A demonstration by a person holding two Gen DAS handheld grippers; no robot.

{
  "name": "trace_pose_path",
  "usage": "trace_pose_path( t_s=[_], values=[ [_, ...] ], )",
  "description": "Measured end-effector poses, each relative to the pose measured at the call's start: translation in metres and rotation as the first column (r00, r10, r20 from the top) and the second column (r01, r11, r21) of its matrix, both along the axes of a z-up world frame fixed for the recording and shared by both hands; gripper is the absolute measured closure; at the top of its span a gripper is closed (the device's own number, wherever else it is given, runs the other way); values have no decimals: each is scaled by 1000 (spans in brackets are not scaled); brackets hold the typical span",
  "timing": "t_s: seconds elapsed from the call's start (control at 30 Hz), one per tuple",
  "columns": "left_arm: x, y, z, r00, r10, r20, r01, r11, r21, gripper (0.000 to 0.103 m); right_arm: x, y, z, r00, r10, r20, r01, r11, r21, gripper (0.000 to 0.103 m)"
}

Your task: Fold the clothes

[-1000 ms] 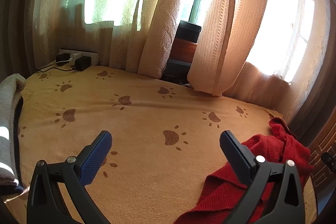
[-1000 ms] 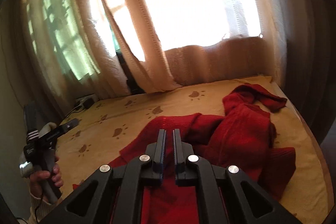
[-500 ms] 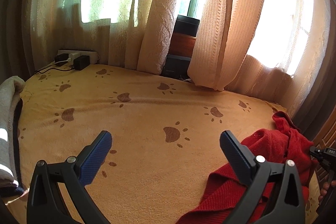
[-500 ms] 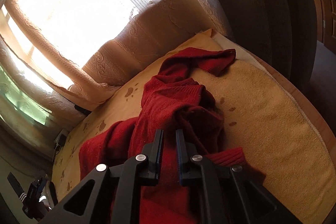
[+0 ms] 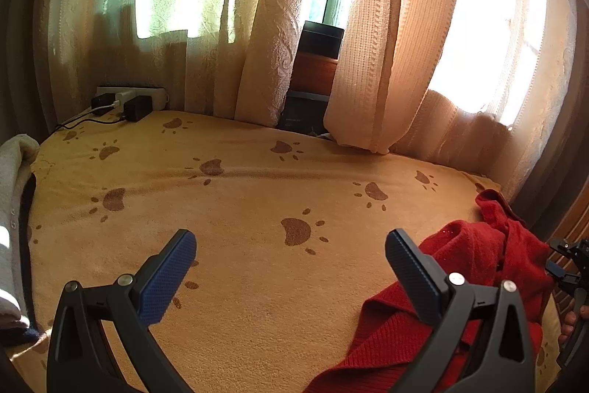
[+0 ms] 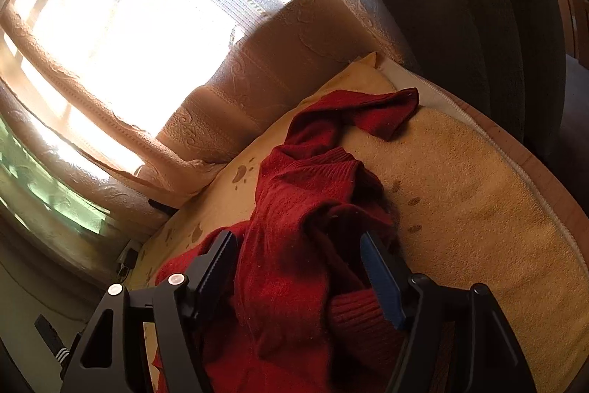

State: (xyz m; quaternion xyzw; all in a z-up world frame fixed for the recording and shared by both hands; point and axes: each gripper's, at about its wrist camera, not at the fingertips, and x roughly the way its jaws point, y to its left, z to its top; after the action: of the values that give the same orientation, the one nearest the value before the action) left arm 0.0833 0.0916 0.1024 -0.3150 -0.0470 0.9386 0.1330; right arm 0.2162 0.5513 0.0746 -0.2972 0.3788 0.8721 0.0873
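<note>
Two views along handheld tongs, over a bed covered by a yellow blanket (image 5: 257,282) printed with brown paw marks.

Left view: left tongs (image 5: 291,267) spread wide open, blue-padded fingers (image 5: 165,277) well apart, gripping nothing, hovering above bare blanket. Crumpled red sweater (image 5: 471,267) lying at the right side of the bed, partly behind the right-hand finger. Folded pale garment (image 5: 11,194) at the far left edge. Cream curtains (image 5: 386,61) hanging along the far side, bright window light behind. White power strip (image 5: 129,96) with black plugs at the back left corner. Part of the other handheld device at the far right edge, with fingertips of a hand just visible below it.

Right view, tilted: right tongs (image 6: 298,256) open, fingers either side of a bunched ridge of the red sweater (image 6: 302,220), not closed on it; contact with the cloth impossible to tell. Sweater heaped on the blanket (image 6: 478,209) near the bed's edge, one sleeve stretched toward the far corner beside the curtains (image 6: 228,98).
</note>
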Motion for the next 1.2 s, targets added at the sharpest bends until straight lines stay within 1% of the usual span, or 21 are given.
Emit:
trace_pose_path(
  t_s=[0.07, 0.1, 0.13, 0.17, 0.23, 0.33, 0.43, 0.5, 0.53, 0.57, 0.63, 0.73, 0.8, 0.83, 0.9, 0.93, 0.97, 1.0, 1.03, 1.1, 1.2],
  values=[
    [-1, 0, -1, 1000, 3, 4, -3, 1000, -3, 0, -14, -5, -8, 999, 44, 31, -44, 999, -4, 56],
    [-2, 0, -2, 1000, 5, 5, -5, 1000, -5, 0, -22, -9, -12, 996, 60, 65, -61, 998, 10, 82],
    [-3, 0, -3, 1000, 8, 8, -8, 1000, -6, 0, -28, -13, -16, 993, 71, 90, -74, 997, 26, 90],
    [-4, -1, -3, 1000, 11, 9, -11, 1000, -6, 0, -32, -18, -18, 992, 72, 104, -77, 996, 49, 90],
    [-5, -4, -3, 1000, 19, 10, -19, 1000, -2, 0, -32, -31, -13, 993, 90, 77, -95, 993, 65, 91],
    [-6, -9, -2, 999, 33, 10, -33, 999, 11, 0, -18, -71, 19, 982, 179, -54, -173, 980, 99, 92],
    [-5, -14, 1, 999, 36, 7, -36, 999, 26, 0, 1, -132, 60, 932, 334, -142, -304, 932, 197, 92],
    [-4, -15, 3, 999, 37, -1, -37, 999, 31, 0, 14, -178, 78, 870, 458, -183, -411, 878, 244, 92],
    [-2, -18, 7, 999, 39, -12, -38, 999, 39, 0, 19, -203, 82, 832, 522, -187, -470, 843, 262, 92],
    [0, -20, 10, 999, 40, -22, -39, 998, 46, 0, 26, -230, 83, 784, 596, -174, -538, 792, 289, 92],
    [4, -27, 18, 997, 55, -51, -52, 997, 59, 0, 39, -286, 83, 669, 730, -140, -660, 671, 339, 91],
    [9, -44, 32, 991, 91, -93, -85, 994, 68, 0, 55, -354, 60, 488, 873, -7, -814, 457, 359, 87],
    [15, -58, 39, 988, 102, -112, -94, 993, 73, 0, 62, -380, 37, 427, 899, 97, -861, 371, 348, 85],
    [19, -63, 41, 987, 109, -121, -101, 993, 67, 0, 66, -386, 27, 409, 903, 133, -875, 347, 338, 82],
    [27, -75, 45, 983, 119, -137, -113, 992, 54, 0, 74, -387, 15, 382, 912, 150, -894, 324, 310, 78],
    [31, -78, 45, 983, 118, -139, -112, 992, 50, 0, 79, -384, 14, 387, 910, 147, -892, 329, 309, 71],
    [35, -81, 44, 984, 109, -138, -103, 994, 47, 0, 84, -377, 16, 408, 903, 137, -881, 350, 318, 63],
    [39, -80, 42, 987, 91, -132, -86, 995, 42, 0, 89, -370, 19, 429, 894, 127, -870, 370, 327, 45],
    [42, -78, 39, 990, 66, -122, -63, 997, 32, 0, 93, -361, 23, 465, 879, 102, -847, 409, 341, 36],
    [51, -66, 28, 996, -11, -93, 12, 1000, 10, 0, 97, -332, 33, 537, 842, 52, -803, 491, 338, 35],
    [67, -44, 7, 986, -159, -40, 159, 987, -15, 0, 105, -279, 47, 688, 725, 11, -678, 638, 366, 35]
  ],
)
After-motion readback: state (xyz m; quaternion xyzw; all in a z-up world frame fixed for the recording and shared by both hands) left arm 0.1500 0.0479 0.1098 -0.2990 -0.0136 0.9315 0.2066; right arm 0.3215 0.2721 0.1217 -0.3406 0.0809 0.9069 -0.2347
